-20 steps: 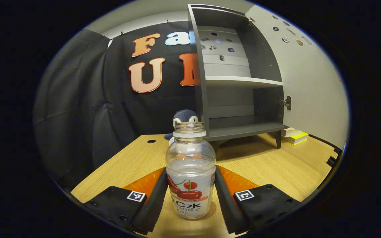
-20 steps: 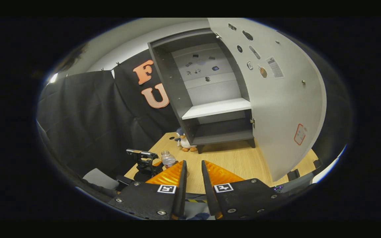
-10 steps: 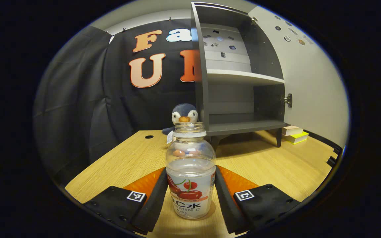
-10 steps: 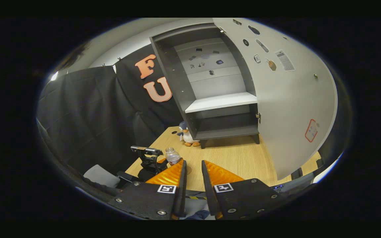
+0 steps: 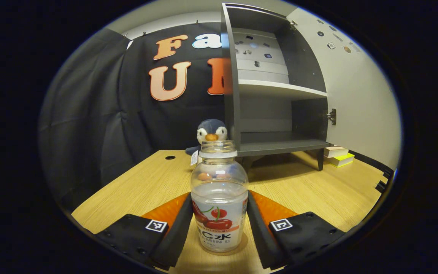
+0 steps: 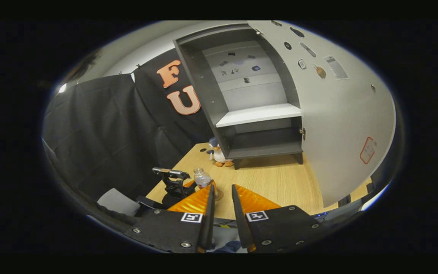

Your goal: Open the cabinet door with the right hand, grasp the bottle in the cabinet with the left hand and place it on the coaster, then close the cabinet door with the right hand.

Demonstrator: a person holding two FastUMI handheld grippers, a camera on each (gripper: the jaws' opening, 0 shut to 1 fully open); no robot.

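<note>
The cabinet (image 5: 276,95) stands at 12 o'clock on the counter (image 5: 318,190), its door (image 5: 359,95) swung wide. The left gripper (image 5: 219,224), jaws pinching the bottle (image 5: 219,198), holds it upright at the counter's near edge. The right gripper (image 6: 222,207) hovers, jaws narrowly apart, gripping nothing.

i'm looking into a recording booth staged as a home corner, not a real room. black cloth (image 5: 101,114) hangs as the wall behind a small grey cabinet (image 5: 276,110) that stands on a wood-grain counter (image 5: 318,190). just left of the cabinet sits a plush penguin (image 5: 211,131); just right of it, behind its open door (image 5: 359,99), lie small stacked boxes (image 5: 338,155).
</note>
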